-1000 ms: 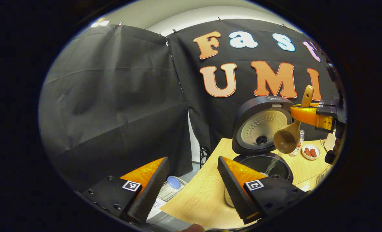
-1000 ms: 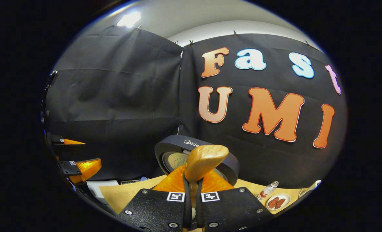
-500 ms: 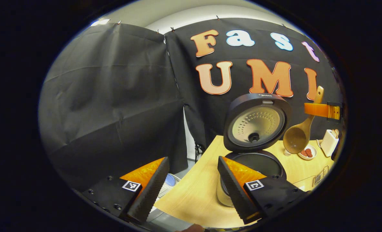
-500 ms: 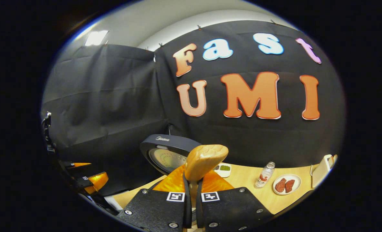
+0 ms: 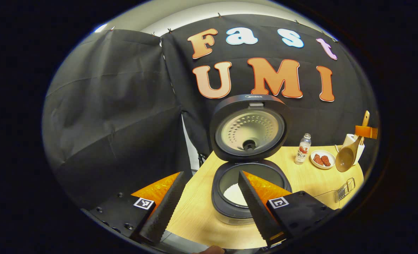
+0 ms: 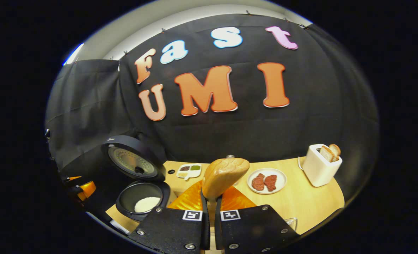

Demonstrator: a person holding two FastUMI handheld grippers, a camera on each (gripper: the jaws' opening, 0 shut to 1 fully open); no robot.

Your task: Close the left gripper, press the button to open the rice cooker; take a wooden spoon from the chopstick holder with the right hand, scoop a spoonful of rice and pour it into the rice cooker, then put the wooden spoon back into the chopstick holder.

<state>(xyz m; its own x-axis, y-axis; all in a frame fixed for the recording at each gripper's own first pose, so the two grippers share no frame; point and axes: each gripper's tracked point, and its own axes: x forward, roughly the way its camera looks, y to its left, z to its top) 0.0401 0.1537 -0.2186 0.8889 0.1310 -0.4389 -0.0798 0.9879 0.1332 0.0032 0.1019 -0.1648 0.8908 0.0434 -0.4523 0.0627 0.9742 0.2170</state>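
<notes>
The right gripper (image 6: 209, 208) is clenching the handle of the wooden spoon (image 6: 224, 175), its two fingers pressing on it from both sides, while the left gripper (image 5: 209, 197) is standing wide apart and holding nothing. From the left gripper view the spoon's bowl (image 5: 345, 158) is hanging far to the right, beside the white toaster (image 5: 351, 143), and the open rice cooker (image 5: 248, 169) is lying just ahead between the fingers. From the right gripper view the cooker (image 6: 138, 183) is sitting to the left with rice (image 6: 147, 203) inside, and a plate (image 6: 266, 181) is lying ahead on the table (image 6: 300, 208).
</notes>
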